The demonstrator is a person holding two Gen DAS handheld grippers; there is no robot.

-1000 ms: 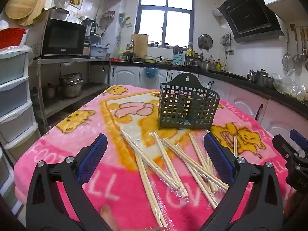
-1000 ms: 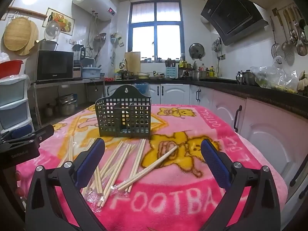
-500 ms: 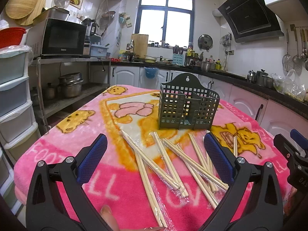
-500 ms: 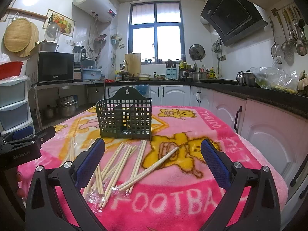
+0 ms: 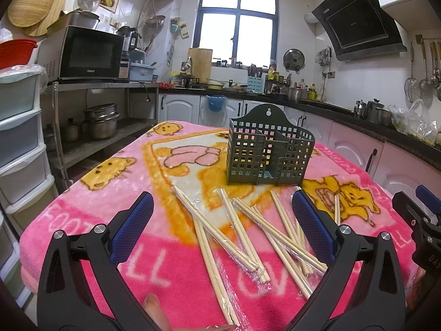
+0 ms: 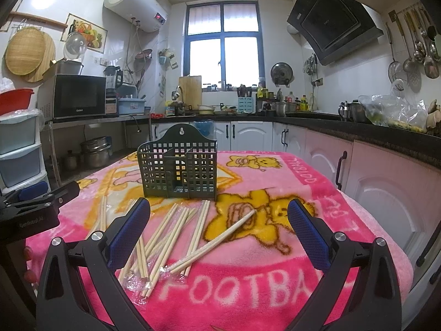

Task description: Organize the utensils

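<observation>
At the far left stands a stack of drawers, and beyond it a metal rack carries a microwave above and pots below. A gap of floor separates these from the left edge of the table, which is covered by a pink blanket.

The left gripper hangs over the near left part of the table, its blue pads spread wide with nothing between them. The blanket just below and left of it is bare out to the edge.

The chopsticks, wrapped in clear plastic, lie scattered and crossing one another on the blanket in front of both grippers, in the middle of the near half of the table. One pair lies slanted, its far end off to the right, its near end among the rest.

Behind them, near the table's centre, the dark green holder stands upright, its compartments empty. Open blanket surrounds it on all sides.

The right gripper hangs over the near right part, pads likewise wide apart and holding nothing. The two grippers sit side by side, close but not touching.

Right of the table, a narrow aisle runs before the white cabinets and dark counter, which carries kettles and bags. A range hood hangs above.
</observation>
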